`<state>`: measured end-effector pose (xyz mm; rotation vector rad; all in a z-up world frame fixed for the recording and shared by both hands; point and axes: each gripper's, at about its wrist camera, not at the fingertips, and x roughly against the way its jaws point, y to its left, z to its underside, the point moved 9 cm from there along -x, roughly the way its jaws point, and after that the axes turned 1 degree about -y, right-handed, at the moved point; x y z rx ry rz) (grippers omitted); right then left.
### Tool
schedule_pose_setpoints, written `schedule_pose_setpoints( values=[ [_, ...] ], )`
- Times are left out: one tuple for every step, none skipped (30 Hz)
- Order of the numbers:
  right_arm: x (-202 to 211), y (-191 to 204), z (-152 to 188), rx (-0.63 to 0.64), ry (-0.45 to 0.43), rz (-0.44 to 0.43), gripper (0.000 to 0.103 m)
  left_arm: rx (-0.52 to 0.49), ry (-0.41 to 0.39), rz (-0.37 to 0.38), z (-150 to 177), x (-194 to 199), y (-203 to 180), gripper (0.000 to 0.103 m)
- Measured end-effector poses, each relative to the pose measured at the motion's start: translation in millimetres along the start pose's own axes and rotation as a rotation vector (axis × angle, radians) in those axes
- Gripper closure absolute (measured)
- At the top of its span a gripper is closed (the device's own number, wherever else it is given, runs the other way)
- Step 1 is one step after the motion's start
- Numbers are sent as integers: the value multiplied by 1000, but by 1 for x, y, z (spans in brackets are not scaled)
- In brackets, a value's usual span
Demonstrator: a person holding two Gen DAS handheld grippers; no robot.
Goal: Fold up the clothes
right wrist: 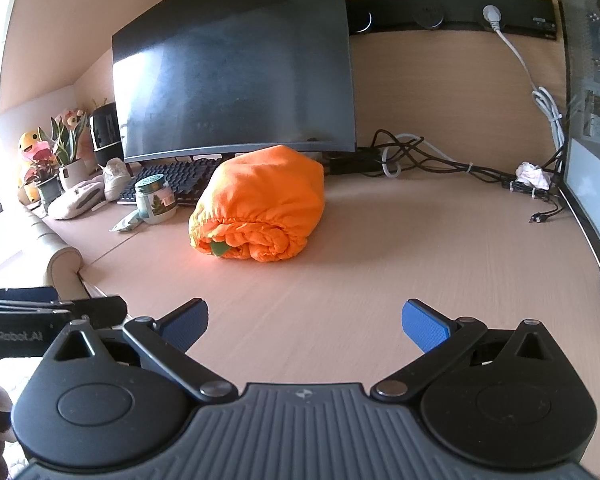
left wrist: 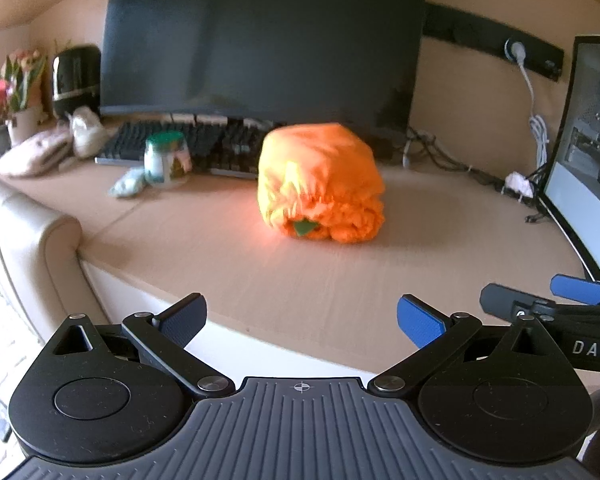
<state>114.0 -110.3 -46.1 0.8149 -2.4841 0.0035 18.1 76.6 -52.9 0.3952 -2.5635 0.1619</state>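
Observation:
An orange garment (left wrist: 320,182) lies folded into a thick bundle on the wooden desk (left wrist: 260,264), its gathered hem and a small green tag facing me. It also shows in the right wrist view (right wrist: 260,208). My left gripper (left wrist: 302,320) is open and empty, held back over the desk's near edge, well short of the bundle. My right gripper (right wrist: 306,322) is open and empty above the desk, also apart from the bundle. The right gripper's fingers (left wrist: 576,290) show at the right of the left wrist view.
A dark monitor (left wrist: 260,36) and a keyboard (left wrist: 188,144) stand behind the bundle. A glass jar (left wrist: 166,160), a shoe, plants and a black appliance sit at the left. Cables (right wrist: 440,160) and a computer case (right wrist: 592,100) are at the right. A beige sofa arm (left wrist: 40,240) borders the desk's left.

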Motion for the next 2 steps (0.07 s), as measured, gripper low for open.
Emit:
schedule_pose_setpoints(
  values=[
    [-2,0,0,1,1,0,0,-12,-15,-8,-2,1,0,0],
    [-3,1,-1,1,2,1,0,-15,-19,-6,-4,0,1,0]
  ],
)
